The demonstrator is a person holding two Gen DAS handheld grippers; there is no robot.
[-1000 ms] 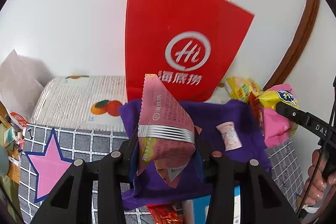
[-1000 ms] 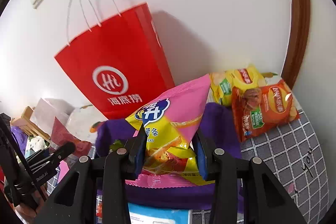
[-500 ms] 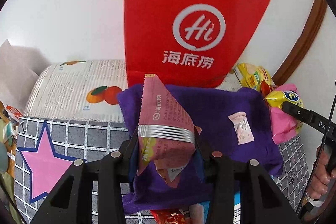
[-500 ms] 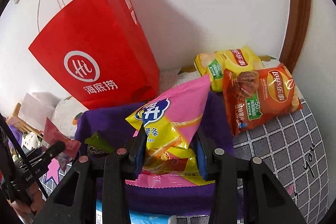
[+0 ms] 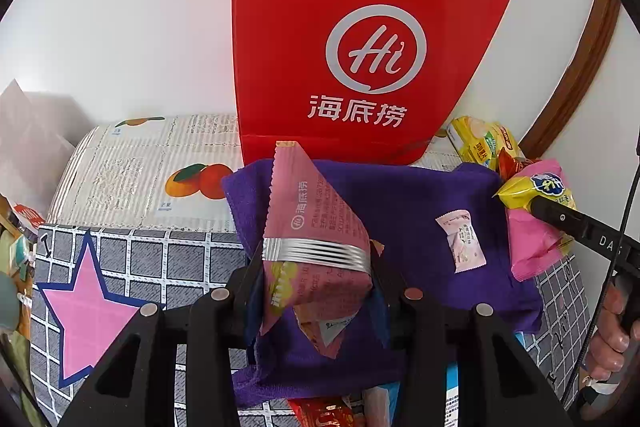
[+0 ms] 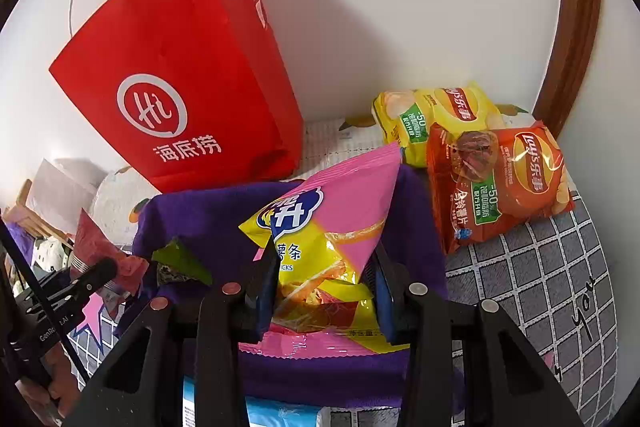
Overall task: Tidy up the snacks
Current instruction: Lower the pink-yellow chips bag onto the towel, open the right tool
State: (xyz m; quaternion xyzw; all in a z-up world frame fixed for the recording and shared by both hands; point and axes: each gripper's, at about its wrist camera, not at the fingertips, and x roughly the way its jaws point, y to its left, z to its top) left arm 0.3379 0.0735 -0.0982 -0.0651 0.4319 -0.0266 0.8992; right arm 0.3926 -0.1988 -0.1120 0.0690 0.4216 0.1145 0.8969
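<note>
One red paper bag (image 6: 180, 75) stands at the wall. One purple cloth (image 5: 400, 203) lies spread. Three crisp bags show: one pink-and-yellow (image 6: 332, 227), one yellow (image 6: 432, 115), one orange (image 6: 500, 183). One pink snack packet (image 5: 316, 239), one small pink sachet (image 5: 462, 241).

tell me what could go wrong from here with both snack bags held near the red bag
1. The red bag stands tilted against the wall; a nudge while loading may tip it.
2. The left gripper pinches the pink pouch low, so its top could flop and catch on the bag's rim.
3. The right gripper squeezes the fries bag, so its contents may get crushed.
</note>
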